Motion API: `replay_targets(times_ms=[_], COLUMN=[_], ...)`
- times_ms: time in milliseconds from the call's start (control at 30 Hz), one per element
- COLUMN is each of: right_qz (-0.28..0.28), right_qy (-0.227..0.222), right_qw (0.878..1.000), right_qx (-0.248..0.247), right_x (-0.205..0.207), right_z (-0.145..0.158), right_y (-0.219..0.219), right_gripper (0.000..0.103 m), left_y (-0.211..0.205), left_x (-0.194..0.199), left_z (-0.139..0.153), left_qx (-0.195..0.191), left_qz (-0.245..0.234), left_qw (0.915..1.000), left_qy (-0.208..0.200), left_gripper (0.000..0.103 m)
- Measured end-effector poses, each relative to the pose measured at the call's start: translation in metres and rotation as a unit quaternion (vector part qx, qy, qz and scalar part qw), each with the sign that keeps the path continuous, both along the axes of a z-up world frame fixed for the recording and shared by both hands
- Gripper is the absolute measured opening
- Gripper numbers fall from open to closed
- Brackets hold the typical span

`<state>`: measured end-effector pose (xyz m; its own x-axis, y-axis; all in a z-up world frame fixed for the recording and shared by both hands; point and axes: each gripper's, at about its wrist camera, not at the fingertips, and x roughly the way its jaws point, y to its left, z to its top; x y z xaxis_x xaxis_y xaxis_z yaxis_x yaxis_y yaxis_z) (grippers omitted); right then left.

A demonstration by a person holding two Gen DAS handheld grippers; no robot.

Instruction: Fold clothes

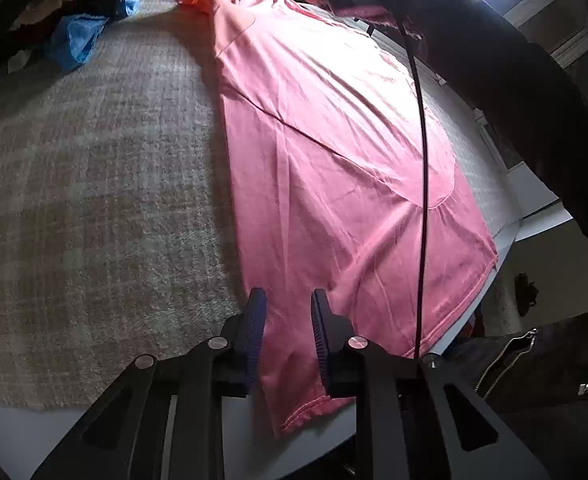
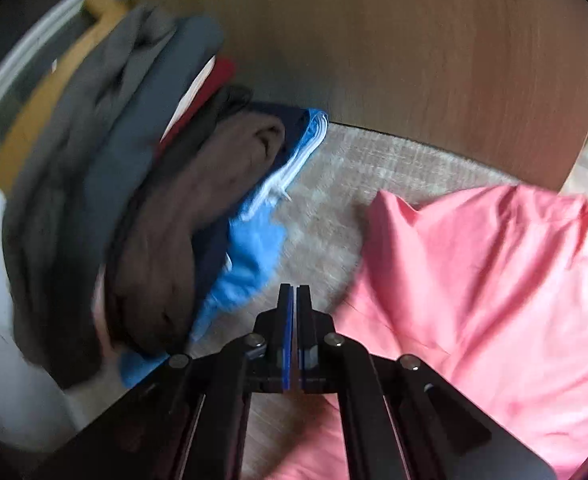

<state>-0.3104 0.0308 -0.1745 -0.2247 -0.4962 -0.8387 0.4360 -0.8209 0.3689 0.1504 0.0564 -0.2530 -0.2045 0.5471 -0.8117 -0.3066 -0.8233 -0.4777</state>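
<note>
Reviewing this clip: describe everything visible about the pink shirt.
The pink shirt is thin, wrinkled cloth with stitched hems, laid flat lengthwise on a beige woven cloth. One side looks folded inward along a straight edge. Its near hem hangs over the table edge, running between the open fingers of the left gripper. A black cable crosses above it. In the right wrist view the shut right gripper is beside its bunched end, holding nothing.

A home room: piled clothes (image 2: 141, 184) beside a wooden panel (image 2: 394, 60) on a woven blanket (image 1: 93, 200).
</note>
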Motion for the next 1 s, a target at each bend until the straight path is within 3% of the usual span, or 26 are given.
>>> replay_targets(times_ms=[167,200,233,300,333,467,500,533,567,767,867,1000], right_qz=[0.029,0.034,0.037,0.052,0.065,0.098,0.1,0.102,0.102,0.049,0.051,0.05], right_qy=[0.023,0.034,0.047,0.071,0.081,0.082,0.075,0.068,0.06,0.032,0.036,-0.007], right_qw=[0.995,0.993,0.99,0.985,0.983,0.97,0.968,0.965,0.963,0.988,0.984,0.991], right_qx=[0.088,0.11,0.125,0.149,0.154,0.205,0.218,0.232,0.242,0.142,0.169,0.128], right_x=[0.01,0.016,0.022,0.038,0.044,0.052,0.049,0.046,0.042,0.017,0.012,0.006], right_z=[-0.005,-0.002,0.003,0.012,0.015,0.0,-0.007,-0.014,-0.02,-0.004,-0.01,-0.022], right_y=[-0.018,-0.02,-0.02,-0.019,-0.018,-0.019,-0.021,-0.022,-0.023,-0.01,-0.016,-0.007], right_gripper=[0.004,0.015,0.037,0.064,0.064,0.064,0.056,0.022,0.002,0.002,0.003,0.006], left_y=[-0.002,-0.003,-0.003,-0.004,-0.004,-0.006,-0.006,-0.005,-0.005,-0.006,-0.01,-0.008], left_x=[0.003,0.002,0.003,0.005,0.005,0.005,0.005,0.004,0.004,0.003,0.005,0.004], left_z=[0.0,0.001,0.001,0.002,0.002,0.003,0.003,0.003,0.003,0.004,0.003,0.002], left_qx=[0.006,0.008,0.009,0.008,0.007,0.009,0.01,0.009,0.008,0.004,0.01,0.011], left_qz=[-0.001,0.0,-0.001,-0.005,-0.006,-0.007,-0.007,-0.008,-0.01,-0.017,-0.013,-0.015], left_qw=[1.0,1.0,0.9999,0.9999,0.9999,0.9999,0.9999,0.9999,0.9999,0.9998,0.9998,0.9998], left_qy=[-0.003,-0.006,-0.007,-0.008,-0.008,-0.009,-0.009,-0.009,-0.009,-0.007,-0.01,-0.012], left_gripper=[0.02,0.02,0.02,0.02,0.02,0.02,0.02,0.02,0.02,0.02,0.02,0.02])
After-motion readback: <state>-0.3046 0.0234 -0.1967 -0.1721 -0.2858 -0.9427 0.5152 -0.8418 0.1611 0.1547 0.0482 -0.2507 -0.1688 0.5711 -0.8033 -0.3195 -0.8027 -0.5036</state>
